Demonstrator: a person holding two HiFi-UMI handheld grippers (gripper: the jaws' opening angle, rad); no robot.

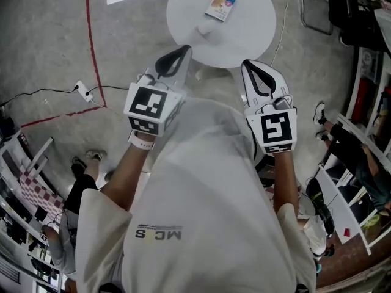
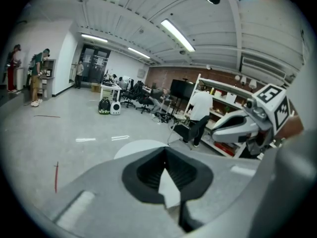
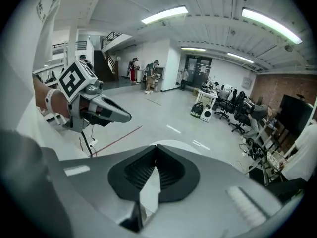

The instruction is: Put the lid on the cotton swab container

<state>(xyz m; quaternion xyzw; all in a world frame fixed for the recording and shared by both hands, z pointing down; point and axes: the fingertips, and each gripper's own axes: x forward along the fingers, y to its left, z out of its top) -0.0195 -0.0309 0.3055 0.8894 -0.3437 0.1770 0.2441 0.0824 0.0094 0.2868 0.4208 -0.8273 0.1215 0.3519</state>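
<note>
A round white table (image 1: pixel 244 35) stands on the floor ahead of me. On it lies a small printed box (image 1: pixel 220 5), and a small white object (image 1: pixel 203 30) lies nearer to me; I cannot tell what it is. Both grippers are held up in front of the person's white shirt, well short of those items. The left gripper (image 1: pixel 182 52) is shut with nothing in it, jaws meeting at their tips (image 2: pixel 166 155). The right gripper (image 1: pixel 247 67) is shut and empty too (image 3: pixel 156 150). Each gripper view shows the other: right gripper (image 2: pixel 247 125), left gripper (image 3: pixel 101 110).
A red tape line (image 1: pixel 90 47) runs across the grey floor at the left, with a power strip (image 1: pixel 82 90) and cable beside it. A metal chair (image 1: pixel 317 8) and shelves (image 1: pixel 366 90) stand at the right. People sit low at the left (image 1: pixel 79 188) and right (image 1: pixel 345 145).
</note>
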